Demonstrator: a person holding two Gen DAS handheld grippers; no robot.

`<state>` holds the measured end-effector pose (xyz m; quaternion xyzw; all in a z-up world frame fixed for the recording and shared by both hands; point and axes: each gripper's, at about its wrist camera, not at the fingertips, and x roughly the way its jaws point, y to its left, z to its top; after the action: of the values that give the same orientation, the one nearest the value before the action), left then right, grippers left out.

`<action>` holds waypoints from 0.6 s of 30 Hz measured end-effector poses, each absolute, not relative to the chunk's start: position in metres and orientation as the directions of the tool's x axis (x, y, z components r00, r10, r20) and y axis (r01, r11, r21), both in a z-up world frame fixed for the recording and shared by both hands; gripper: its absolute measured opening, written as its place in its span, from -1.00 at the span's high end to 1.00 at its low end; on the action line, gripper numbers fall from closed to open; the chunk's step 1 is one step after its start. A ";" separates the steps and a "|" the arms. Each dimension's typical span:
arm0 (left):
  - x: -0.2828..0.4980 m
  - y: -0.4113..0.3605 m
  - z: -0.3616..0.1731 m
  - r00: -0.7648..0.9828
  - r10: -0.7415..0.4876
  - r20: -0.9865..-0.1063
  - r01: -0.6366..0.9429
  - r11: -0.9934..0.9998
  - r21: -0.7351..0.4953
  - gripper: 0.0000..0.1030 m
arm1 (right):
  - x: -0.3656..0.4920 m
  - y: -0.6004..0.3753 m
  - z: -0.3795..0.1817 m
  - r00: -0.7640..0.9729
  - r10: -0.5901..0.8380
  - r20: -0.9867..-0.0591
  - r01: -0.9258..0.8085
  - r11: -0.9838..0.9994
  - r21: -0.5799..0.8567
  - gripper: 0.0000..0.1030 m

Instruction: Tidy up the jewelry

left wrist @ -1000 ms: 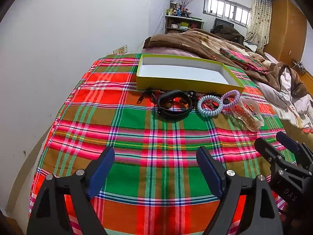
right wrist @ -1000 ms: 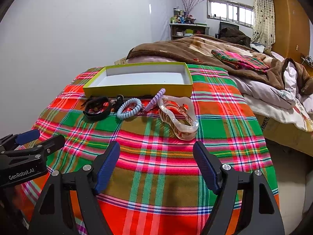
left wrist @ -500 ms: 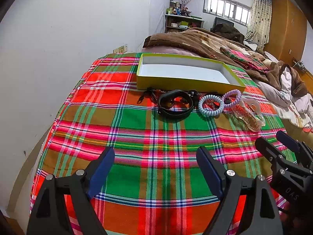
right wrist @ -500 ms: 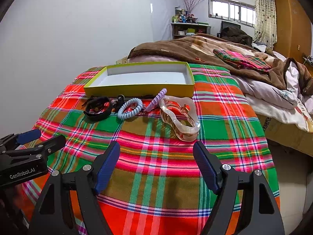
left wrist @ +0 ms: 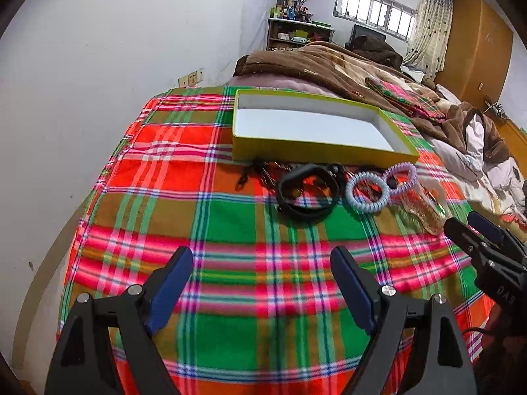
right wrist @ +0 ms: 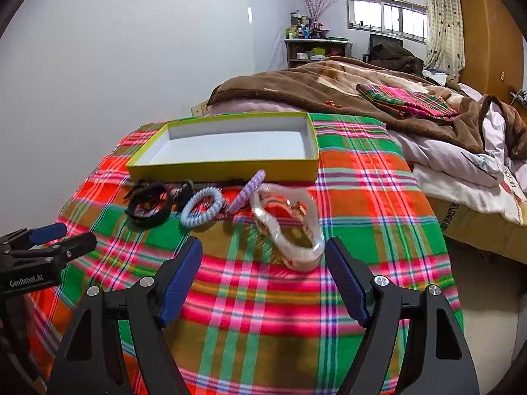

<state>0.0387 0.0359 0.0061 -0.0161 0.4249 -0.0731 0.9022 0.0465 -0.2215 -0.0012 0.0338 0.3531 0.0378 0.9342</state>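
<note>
An empty yellow-green box (left wrist: 316, 154) (right wrist: 230, 169) with a white inside lies on the plaid cloth. In front of it lie a black chain (left wrist: 260, 171), a black band (left wrist: 308, 194) (right wrist: 150, 205), a pale blue coil tie (left wrist: 367, 192) (right wrist: 202, 207), a purple coil tie (left wrist: 400, 177) (right wrist: 247, 191) and a clear hair claw (left wrist: 426, 205) (right wrist: 290, 227). My left gripper (left wrist: 262, 283) is open and empty, short of the black band. My right gripper (right wrist: 263, 270) is open and empty, just short of the clear claw.
The plaid cloth (left wrist: 230, 223) covers a raised surface by a white wall (left wrist: 98, 82) on the left. A bed with a brown blanket (right wrist: 346, 92) and white bedding (right wrist: 461, 171) lies to the right and behind. A shelf (right wrist: 316, 49) stands at the far wall.
Both grippers have moved a little forward toward the jewelry. The right gripper's fingers now reach the near end of the clear claw. Nothing was taken hold of.
</note>
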 end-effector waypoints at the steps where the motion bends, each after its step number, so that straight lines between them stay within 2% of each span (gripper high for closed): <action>1: 0.043 0.040 0.006 0.625 -0.158 -0.764 0.117 0.987 -0.109 -0.69 | 0.050 -0.223 0.000 0.748 0.106 -0.655 -0.052 0.994 0.101 -0.49; 4: 0.055 0.048 0.007 0.617 -0.166 -0.769 0.101 0.986 -0.132 -0.69 | 0.064 -0.221 0.005 0.756 0.117 -0.644 -0.067 0.993 0.101 -0.45; 6: 0.061 0.051 0.008 0.613 -0.170 -0.771 0.095 0.985 -0.142 -0.69 | 0.076 -0.218 0.007 0.757 0.120 -0.642 -0.074 0.992 0.098 -0.33; 11: 0.074 0.053 0.006 0.597 -0.199 -0.777 0.113 0.980 -0.164 -0.68 | 0.101 -0.213 0.005 0.739 0.136 -0.660 -0.093 0.991 0.100 -0.21; 13: 0.078 0.051 0.003 0.588 -0.201 -0.784 0.117 0.980 -0.164 -0.68 | 0.110 -0.208 0.002 0.728 0.123 -0.674 -0.097 0.992 0.076 -0.14; 15: 0.082 0.050 0.001 0.582 -0.208 -0.786 0.118 0.978 -0.172 -0.68 | 0.117 -0.205 0.000 0.714 0.123 -0.690 -0.103 0.992 0.070 0.06; 18: 0.085 0.050 0.000 0.576 -0.210 -0.790 0.119 0.978 -0.173 -0.68 | 0.123 -0.199 -0.004 0.698 0.106 -0.708 -0.114 0.993 0.036 0.13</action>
<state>0.0851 0.0499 -0.0001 -0.0505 0.4508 -0.0929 0.8863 0.1231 -0.1985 -0.0040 -0.0054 0.3838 0.0596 0.9215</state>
